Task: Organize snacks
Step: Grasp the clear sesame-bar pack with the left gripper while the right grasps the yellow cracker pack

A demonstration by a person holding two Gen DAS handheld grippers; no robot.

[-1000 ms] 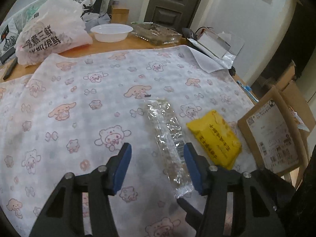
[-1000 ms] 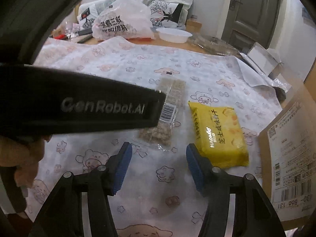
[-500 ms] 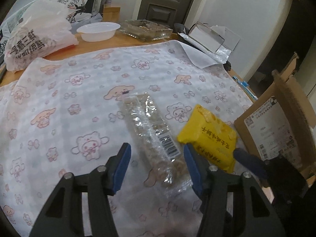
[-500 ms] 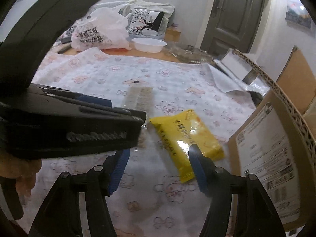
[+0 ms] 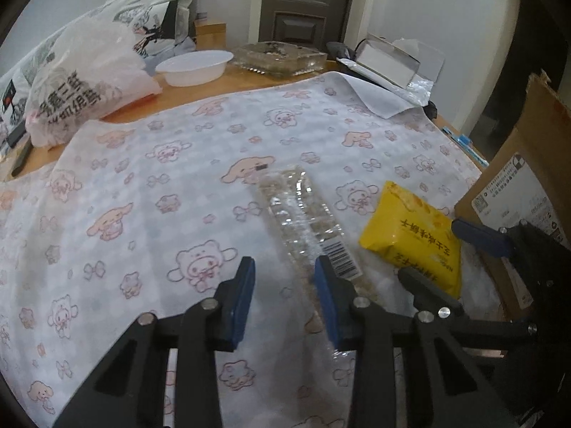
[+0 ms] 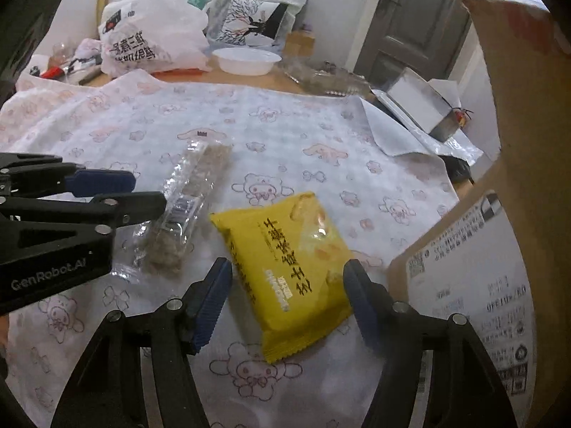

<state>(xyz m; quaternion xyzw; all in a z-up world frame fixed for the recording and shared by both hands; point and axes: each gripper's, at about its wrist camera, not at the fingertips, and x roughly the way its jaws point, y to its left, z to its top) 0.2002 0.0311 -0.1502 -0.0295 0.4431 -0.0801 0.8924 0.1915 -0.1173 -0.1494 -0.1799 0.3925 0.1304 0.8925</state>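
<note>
My left gripper (image 5: 283,296) has just been closing, and the gap between its blue pads is now narrower than it was half a second back. But nothing is pinched: the clear-wrapped snack bar (image 5: 303,221) lies on the patterned cloth (image 5: 142,178) with its near end passing under the right-hand pad rather than between the two, so the jaws stand partly apart with only cloth showing in the gap. A moment ago that bar's end sat squarely between the pads — now it has slipped off to one side of them, which I read as a missed or unfinished pinch.

My right gripper (image 6: 289,299) has been opening, and it has come forward over the yellow snack packet (image 6: 289,260). Its pads now stand wide on either side of the packet's near half, close to the edges but not pressing on them; the packet lies flat on the cloth, just beside the bar and near the cardboard box (image 6: 481,285) at the right.

For the tidying, this means neither snack is in hand yet. The right side looks ready: the jaws need only lower and shut on the packet, and the box — which I take for the place the snacks go — is close by. The left side needs more care, I judge: I would shift across until the bar's end sits between the pads before squeezing, since the slick wrapper could slide away.
</note>
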